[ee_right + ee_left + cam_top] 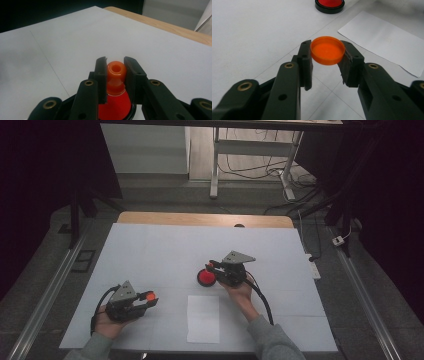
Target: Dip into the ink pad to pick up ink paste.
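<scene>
Cap-off step: left claw clamps the orange cap, right claw pinches the red bottle at its neck; recapping next likely needs alignment.

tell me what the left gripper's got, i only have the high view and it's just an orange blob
Observer: An orange cap, open side up, pinched by its rim between the left gripper pads.
Operator: and the red thing at the right gripper
Observer: The right gripper is shut on the orange knob topping a red cone-shaped stamp.
Operator: anything inside the cap
Observer: Nothing shows in it. A white sheet lies just beyond.
</scene>
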`<state>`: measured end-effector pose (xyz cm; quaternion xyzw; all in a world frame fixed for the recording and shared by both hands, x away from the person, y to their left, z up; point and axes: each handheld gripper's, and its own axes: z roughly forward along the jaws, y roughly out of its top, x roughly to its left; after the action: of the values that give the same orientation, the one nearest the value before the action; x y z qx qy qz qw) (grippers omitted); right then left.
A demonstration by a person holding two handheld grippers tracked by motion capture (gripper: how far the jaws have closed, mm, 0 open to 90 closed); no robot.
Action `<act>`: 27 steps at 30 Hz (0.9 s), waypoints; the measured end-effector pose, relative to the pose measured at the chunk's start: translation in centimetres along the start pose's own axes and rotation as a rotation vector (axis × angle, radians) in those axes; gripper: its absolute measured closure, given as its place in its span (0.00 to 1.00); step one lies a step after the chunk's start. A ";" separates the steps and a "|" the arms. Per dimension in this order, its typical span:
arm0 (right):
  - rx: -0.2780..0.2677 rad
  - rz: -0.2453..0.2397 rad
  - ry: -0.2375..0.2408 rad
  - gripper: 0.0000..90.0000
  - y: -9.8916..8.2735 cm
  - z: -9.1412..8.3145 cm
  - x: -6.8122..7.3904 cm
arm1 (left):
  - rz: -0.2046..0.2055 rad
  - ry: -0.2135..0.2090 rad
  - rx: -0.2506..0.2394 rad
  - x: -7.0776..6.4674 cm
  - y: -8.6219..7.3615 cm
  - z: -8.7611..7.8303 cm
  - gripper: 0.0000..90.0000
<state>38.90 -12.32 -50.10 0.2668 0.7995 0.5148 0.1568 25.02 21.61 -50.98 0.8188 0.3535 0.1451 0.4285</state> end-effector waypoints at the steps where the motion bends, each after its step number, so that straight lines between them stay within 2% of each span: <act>1: 0.005 -0.001 -0.002 0.80 -0.1 0.1 0.0 | 0.000 0.000 0.000 0.0 0.0 0.0 0.72; 11: 0.064 -0.006 0.004 0.80 -1.0 1.3 -0.1 | -0.003 0.001 0.000 0.1 -0.1 0.0 0.72; 27: 0.111 -0.008 0.012 0.80 -1.8 2.2 -0.1 | -0.002 -0.002 0.005 0.1 -0.1 0.1 0.72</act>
<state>39.64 -11.32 -52.64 0.2686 0.8290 0.4705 0.1389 25.11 21.71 -51.09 0.8196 0.3541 0.1433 0.4270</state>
